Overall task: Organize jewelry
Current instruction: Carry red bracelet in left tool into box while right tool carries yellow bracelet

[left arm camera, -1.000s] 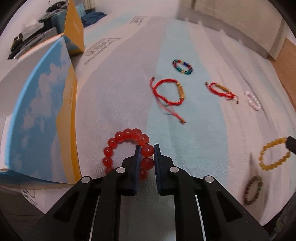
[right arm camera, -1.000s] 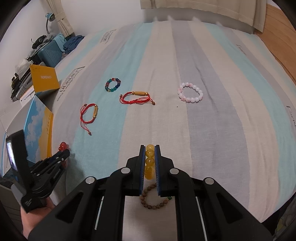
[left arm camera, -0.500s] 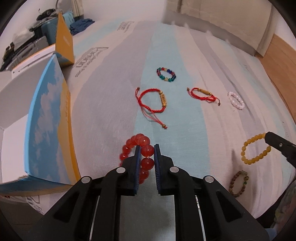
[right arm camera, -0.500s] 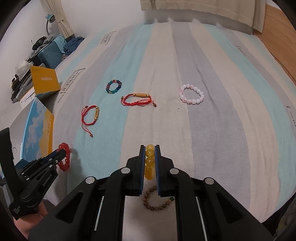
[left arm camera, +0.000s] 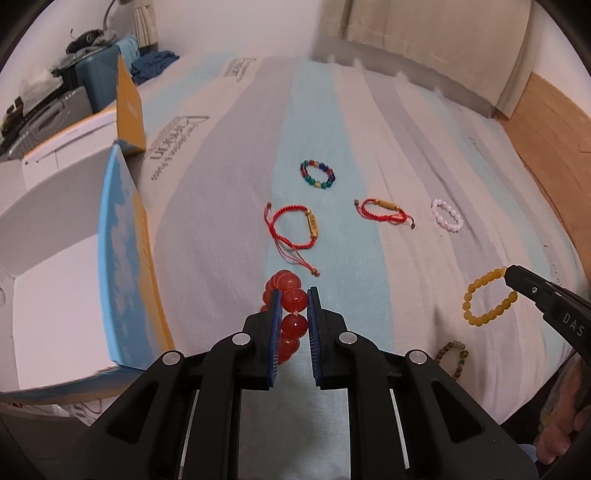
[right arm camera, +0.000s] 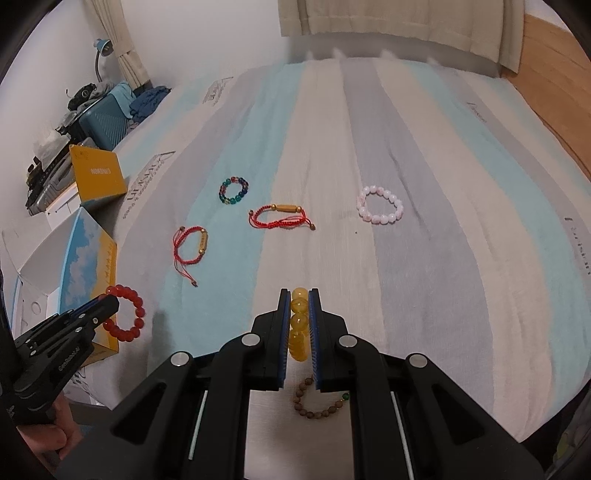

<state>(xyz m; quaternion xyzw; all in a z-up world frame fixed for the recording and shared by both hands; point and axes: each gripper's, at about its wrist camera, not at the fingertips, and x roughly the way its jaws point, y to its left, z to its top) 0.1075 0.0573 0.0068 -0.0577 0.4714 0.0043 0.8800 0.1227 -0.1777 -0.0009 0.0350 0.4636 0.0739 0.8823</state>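
- Left wrist view looks forward along its fingers, close above the striped bed (left arm camera: pixel 369 122); an open box (left arm camera: pixel 74 258) lies just to its left
- Right wrist view faces the same way from further right, equally near
- Both share the bracelets mid-bed, such as the pink bracelet (left arm camera: pixel 447 216) (right arm camera: pixel 380 209); each sees the other gripper

bedroom | striped bed (right arm camera: pixel 424 258) | curtain (right arm camera: pixel 388 33) | desk lamp (right arm camera: pixel 101 46)

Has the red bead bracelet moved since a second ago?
Yes. In the right wrist view, the red bead bracelet rose off the bedspread, alongside the open box.
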